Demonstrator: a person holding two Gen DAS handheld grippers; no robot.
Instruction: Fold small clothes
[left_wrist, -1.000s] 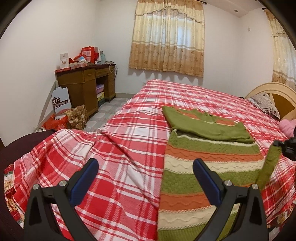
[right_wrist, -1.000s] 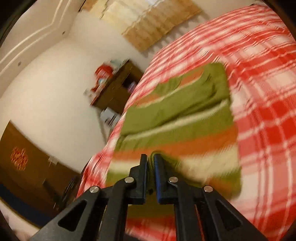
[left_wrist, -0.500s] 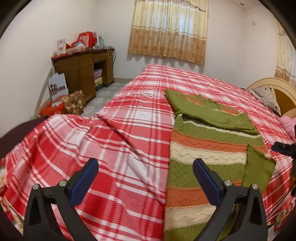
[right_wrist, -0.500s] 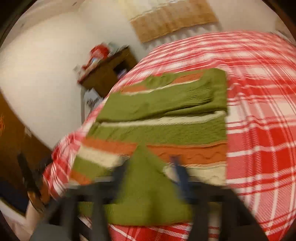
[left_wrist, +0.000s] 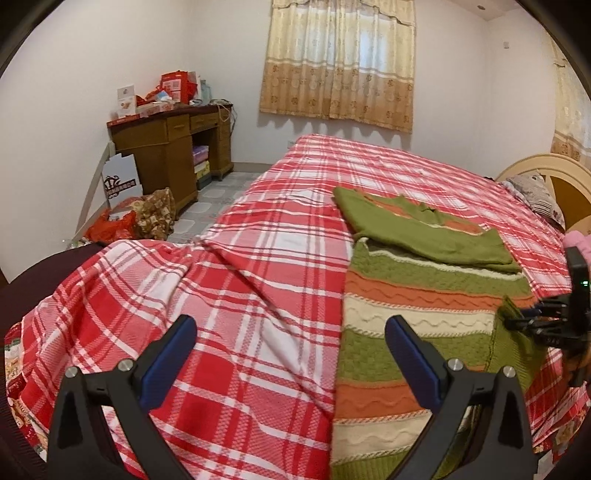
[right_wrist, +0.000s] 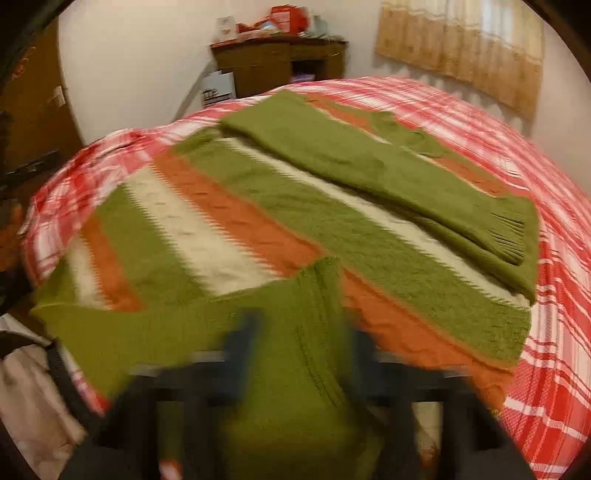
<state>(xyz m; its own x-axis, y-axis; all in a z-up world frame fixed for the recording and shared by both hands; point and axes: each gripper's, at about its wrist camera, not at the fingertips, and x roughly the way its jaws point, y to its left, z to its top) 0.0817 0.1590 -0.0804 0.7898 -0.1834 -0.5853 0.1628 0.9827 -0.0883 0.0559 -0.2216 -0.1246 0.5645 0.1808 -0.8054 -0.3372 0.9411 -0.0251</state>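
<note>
A knitted sweater with green, orange and cream stripes lies flat on the red plaid bed. One green sleeve is folded across its chest. The other sleeve lies bent over the sweater's lower part. My right gripper is blurred; its jaws are closing, still standing apart on either side of that sleeve's cuff. Seen from the left wrist, the right gripper reaches in at the right edge, at the cuff. My left gripper hovers open over the plaid sheet, left of the sweater, holding nothing.
A wooden desk piled with red boxes stands against the far left wall, with bags on the floor beside it. A pillow and curved headboard are at the bed's right end. Curtains hang behind.
The right gripper let go of the lifted sleeve, which dropped onto the sweater. It then rolled, moved in over the sleeve's cuff, and its jaws narrowed. The left gripper stayed put.
</note>
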